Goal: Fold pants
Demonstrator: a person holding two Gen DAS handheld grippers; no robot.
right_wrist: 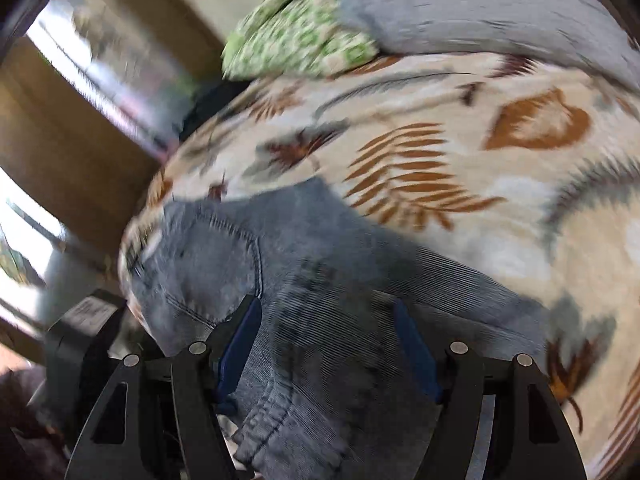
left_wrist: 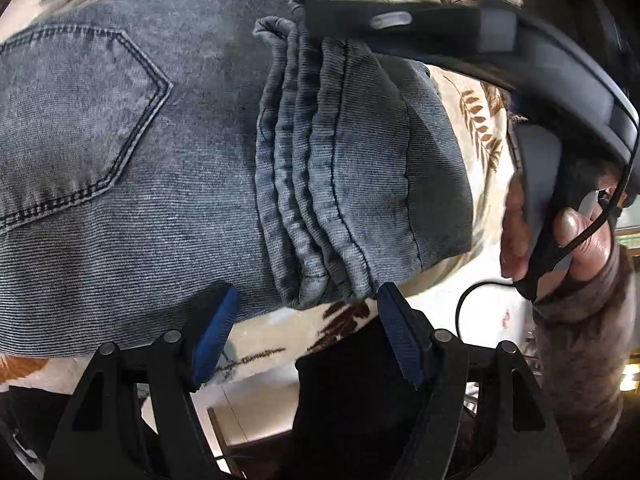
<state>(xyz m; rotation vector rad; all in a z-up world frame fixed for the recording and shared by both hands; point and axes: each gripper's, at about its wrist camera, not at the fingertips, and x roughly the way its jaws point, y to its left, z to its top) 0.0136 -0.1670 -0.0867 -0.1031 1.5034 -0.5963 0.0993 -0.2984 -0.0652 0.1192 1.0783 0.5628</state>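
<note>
- A cream bedspread printed with brown and grey leaves covers the bed and carries everything else; the right wrist view of it is blurred.
- A grey pillow lies at the far end of the bedspread, with a green-patterned cushion just beside it.
- The grey denim pants lie flat on the bedspread, folded over on themselves, with a stitched back pocket facing up.
- The leg cuffs are stacked in several layers on top of the seat area, their hems bunched in ridges next to the pocket.
- The right gripper reaches across the top of the left wrist view, its tip blurred over the far end of the cuffs; in its own view its blue-padded fingers stand spread apart above the denim, clasping nothing.
- The person's right hand, in a brownish sleeve, grips that tool's handle, a black cable running past it.
- The left gripper sits at the near edge of the pants, its blue pads wide apart with nothing between them.
</note>
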